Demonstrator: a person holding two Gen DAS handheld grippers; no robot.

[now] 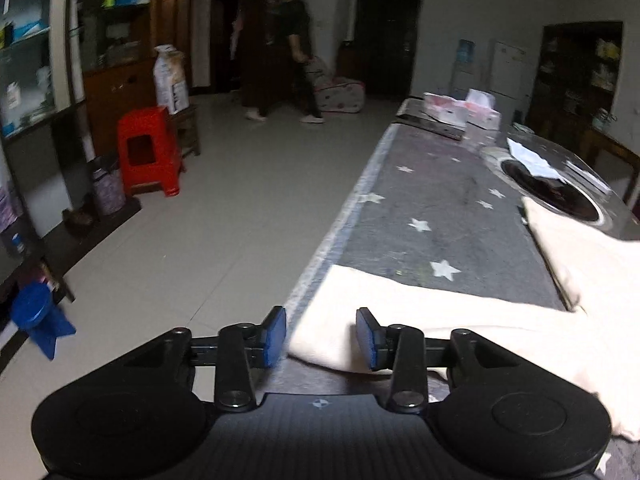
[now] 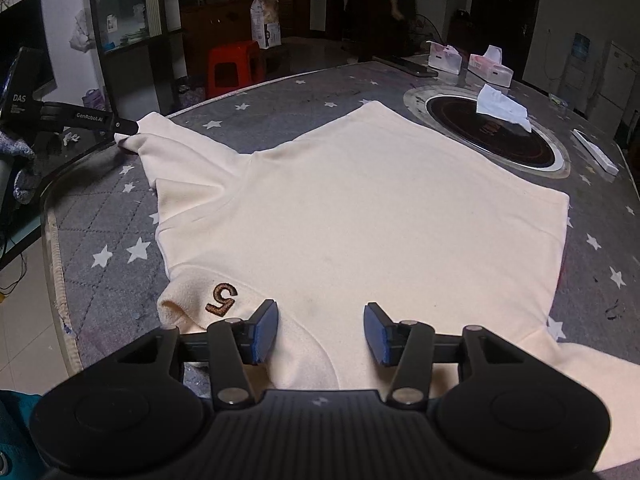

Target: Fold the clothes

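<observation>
The right gripper (image 2: pixel 320 332) hovers at the near edge of a cream shirt (image 2: pixel 360 216), its blue-padded fingers (image 2: pixel 266 332) spread wide apart with nothing between them. Just left of them, an embroidered brown "5" (image 2: pixel 221 299) marks a folded-over corner of the garment. The shirt lies spread flat across a grey table cover printed with white stars (image 2: pixel 112 216), filling most of the tabletop in the right wrist view.

At the shirt's far left corner, the left gripper (image 2: pixel 120 125) meets the tip of a sleeve (image 2: pixel 160 136) near the table's left edge. In the left wrist view that gripper (image 1: pixel 321 336) has its fingers parted, the sleeve's cream edge lying between the two blue pads (image 1: pixel 276 334); whether either pad touches the cloth cannot be told.

Beyond the shirt on the right, a round black inset (image 2: pixel 492 136) in the table carries a crumpled white tissue (image 2: pixel 502 110). Farther back stand two pink-and-white tissue boxes (image 2: pixel 490 68), and a flat white box (image 2: pixel 596 152) lies near the right edge.

On the tiled floor to the left sits a red plastic stool (image 1: pixel 150 150), with a white sack (image 1: pixel 170 80) behind it. In the far background a blurred figure in dark clothing (image 1: pixel 288 52) stands by the doorways.
</observation>
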